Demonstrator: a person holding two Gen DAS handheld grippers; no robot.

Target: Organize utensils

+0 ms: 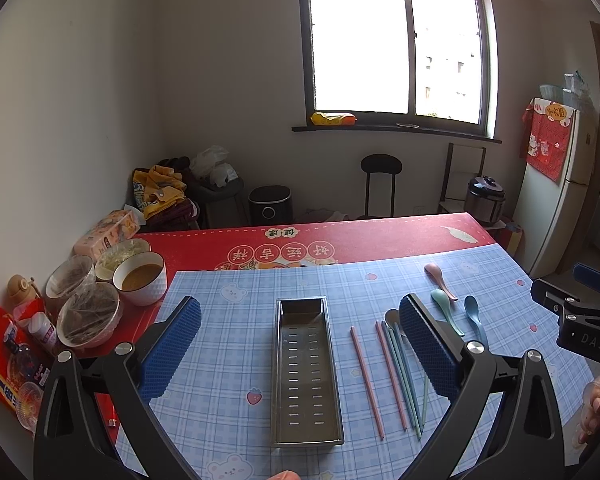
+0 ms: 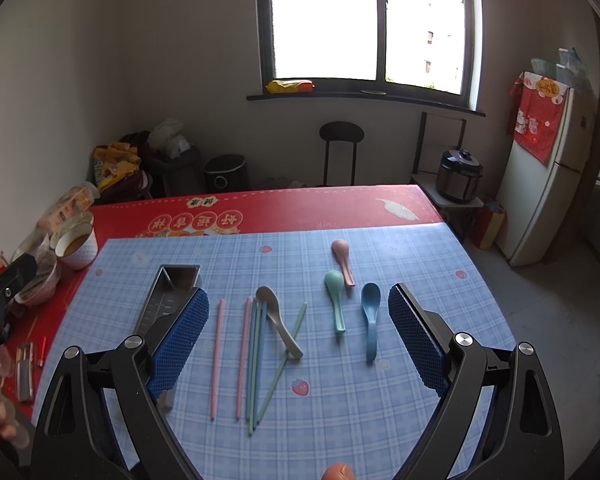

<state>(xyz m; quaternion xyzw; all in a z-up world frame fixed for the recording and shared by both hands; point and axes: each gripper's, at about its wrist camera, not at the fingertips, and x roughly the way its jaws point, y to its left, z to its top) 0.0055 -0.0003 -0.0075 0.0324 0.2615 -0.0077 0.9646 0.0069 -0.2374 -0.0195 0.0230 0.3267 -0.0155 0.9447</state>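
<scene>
Left gripper (image 1: 300, 344) released, jaws wide, hovering over the perforated stainless-steel rectangular tray (image 1: 306, 372) at 12 o'clock of it; nothing held. Right gripper (image 2: 298, 336) likewise spread and empty above the utensils: thin pastel plastic chopsticks (image 2: 252, 360) at 11 o'clock, grey spoon (image 2: 278, 320) crossing one green stick, green spoon (image 2: 336, 304), blue spoon (image 2: 370, 316) and pink spoon (image 2: 343, 260) toward 1 o'clock. Judgement: all light, stiff, smooth, likely slippery; pinch spoons mid-handle, chopsticks near their middle
</scene>
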